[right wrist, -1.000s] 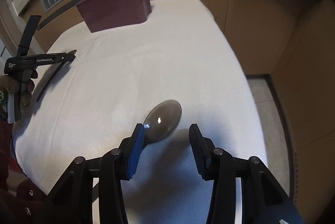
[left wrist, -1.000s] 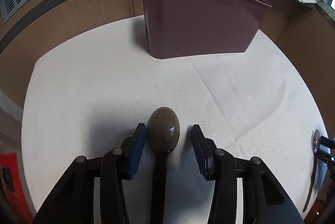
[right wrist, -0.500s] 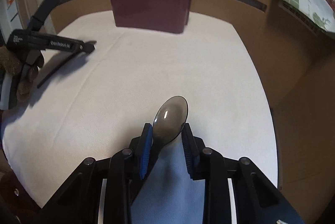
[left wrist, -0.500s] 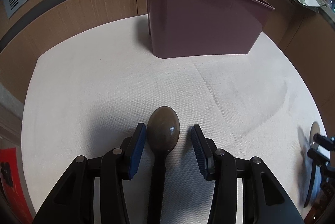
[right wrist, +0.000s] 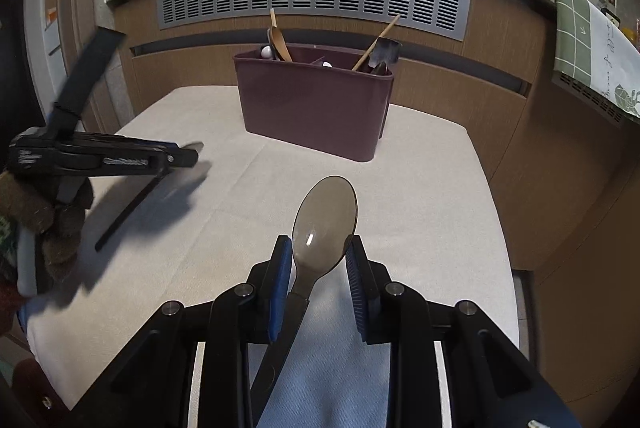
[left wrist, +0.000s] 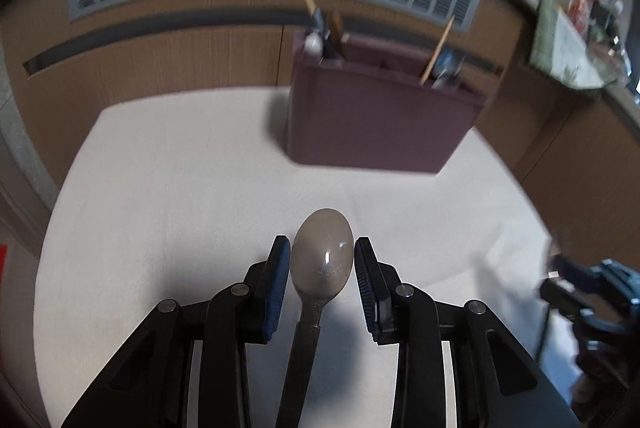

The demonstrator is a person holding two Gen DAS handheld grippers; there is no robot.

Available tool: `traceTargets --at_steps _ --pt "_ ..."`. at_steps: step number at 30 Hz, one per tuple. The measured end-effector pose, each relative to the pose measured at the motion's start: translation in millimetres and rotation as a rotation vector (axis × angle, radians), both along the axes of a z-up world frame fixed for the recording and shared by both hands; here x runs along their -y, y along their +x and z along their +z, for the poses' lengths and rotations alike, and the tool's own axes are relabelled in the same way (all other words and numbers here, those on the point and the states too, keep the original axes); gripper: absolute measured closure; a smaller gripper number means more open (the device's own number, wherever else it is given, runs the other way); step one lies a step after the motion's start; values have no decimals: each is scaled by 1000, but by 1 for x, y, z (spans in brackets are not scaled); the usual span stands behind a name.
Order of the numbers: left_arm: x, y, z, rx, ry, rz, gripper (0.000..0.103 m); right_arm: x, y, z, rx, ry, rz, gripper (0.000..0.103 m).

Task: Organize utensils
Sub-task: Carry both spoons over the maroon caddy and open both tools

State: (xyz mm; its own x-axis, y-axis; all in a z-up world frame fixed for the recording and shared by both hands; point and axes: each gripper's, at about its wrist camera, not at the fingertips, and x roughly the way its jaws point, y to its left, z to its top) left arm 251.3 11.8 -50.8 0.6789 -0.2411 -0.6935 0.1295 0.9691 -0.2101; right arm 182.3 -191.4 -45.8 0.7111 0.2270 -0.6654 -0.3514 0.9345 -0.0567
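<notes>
Right wrist view, right gripper (right wrist: 316,260) clamped on grey spoon (right wrist: 322,218), left gripper (left wrist: 322,268) gripping brown spoon (left wrist: 322,256).

My right claw (right wrist: 316,260): blue pads closed on the neck of a dark translucent spoon (right wrist: 324,216), bowl pointing forward, raised over the surface (right wrist: 420,196) with its white cloth. Beyond, maroon utensil caddy (right wrist: 316,108) standing upright, holding wooden spoons and a dark spatula in its compartments. At my left, left claw (right wrist: 188,156) gripping a black-handled utensil (right wrist: 128,208), handle slanting down; image blurred there.
</notes>
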Motion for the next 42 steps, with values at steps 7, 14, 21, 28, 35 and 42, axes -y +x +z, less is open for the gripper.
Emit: traceTargets --at_steps 7,14,21,28,35,42 --pt "12 -34 42 135 -29 0 69 13 9 4 8 53 -12 78" --pt "16 -42 61 186 -30 0 70 26 12 19 49 89 -40 79" --pt "18 -50 84 236 -31 2 71 33 10 34 90 95 -57 79" --pt "21 -61 112 296 -28 -7 71 34 11 60 165 94 -45 98" --pt "23 -64 115 289 -27 -18 71 42 18 54 78 131 -17 97" --pt "24 -53 94 228 -44 -24 71 44 43 -3 -148 168 75 78"
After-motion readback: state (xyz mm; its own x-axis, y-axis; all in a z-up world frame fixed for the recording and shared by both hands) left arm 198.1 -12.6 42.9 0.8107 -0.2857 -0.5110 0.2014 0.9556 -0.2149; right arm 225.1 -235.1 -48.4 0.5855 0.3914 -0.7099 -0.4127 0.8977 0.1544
